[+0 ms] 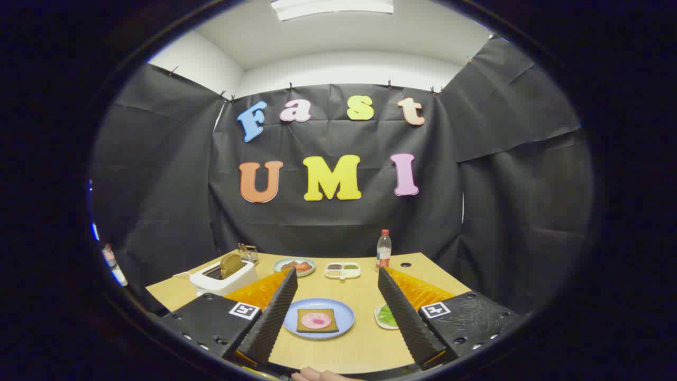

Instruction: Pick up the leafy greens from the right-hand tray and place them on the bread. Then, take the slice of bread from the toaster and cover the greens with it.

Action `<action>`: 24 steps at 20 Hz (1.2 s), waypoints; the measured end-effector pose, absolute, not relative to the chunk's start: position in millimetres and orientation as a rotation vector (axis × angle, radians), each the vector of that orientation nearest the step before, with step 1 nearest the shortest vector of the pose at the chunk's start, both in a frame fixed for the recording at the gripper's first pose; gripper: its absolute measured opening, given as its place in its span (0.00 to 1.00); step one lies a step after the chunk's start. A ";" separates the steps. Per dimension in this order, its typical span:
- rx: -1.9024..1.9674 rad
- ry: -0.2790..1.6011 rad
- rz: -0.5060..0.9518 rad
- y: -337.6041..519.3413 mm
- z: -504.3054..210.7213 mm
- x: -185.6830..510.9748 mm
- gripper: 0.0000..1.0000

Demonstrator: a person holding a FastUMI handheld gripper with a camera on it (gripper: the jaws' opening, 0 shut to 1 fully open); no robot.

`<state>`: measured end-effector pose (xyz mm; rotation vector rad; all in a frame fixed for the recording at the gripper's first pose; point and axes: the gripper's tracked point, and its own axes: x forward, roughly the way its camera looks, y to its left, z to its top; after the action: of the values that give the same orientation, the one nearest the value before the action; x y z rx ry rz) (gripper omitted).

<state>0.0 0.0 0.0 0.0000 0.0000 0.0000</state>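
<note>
**Fingers spread wide above the bench, nothing between them**

We saw the gripper point(338, 307) held over the near part of the wooden bench point(365, 344), its two fingers point(275, 312) parted wide and holding nothing. Between them, on the bench, lay a blue plate point(344, 317) bearing a slice of bread point(317, 320) with a round pink piece on top. The leafy greens point(387, 316) sat on a small white tray point(378, 316) just beside the right finger, partly hidden behind it, to the right of the blue plate.

Beyond the left finger stood a white toaster point(222, 280) with a second slice of bread point(231, 264) standing up out of its slot. Farther back we noted a pale dish point(294, 266) with reddish food, a white divided tray point(342, 270) next to it, and a clear bottle with a red cap point(384, 250) upright near the far right of the bench. A small wire rack point(248, 253) stood behind the toaster. At the near rim of the bench, below the fingers, part of a person's hand point(317, 375) showed.
</note>
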 end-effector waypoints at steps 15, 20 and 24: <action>-0.052 -0.006 -0.007 -4.6 -4.9 0.4 0.94; -0.147 0.014 -0.063 -46.3 -13.5 30.2 0.95; -0.199 0.042 -0.118 -95.6 -32.9 70.5 0.95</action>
<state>70.5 -95.6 -32.9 -0.1988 0.0422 -0.1180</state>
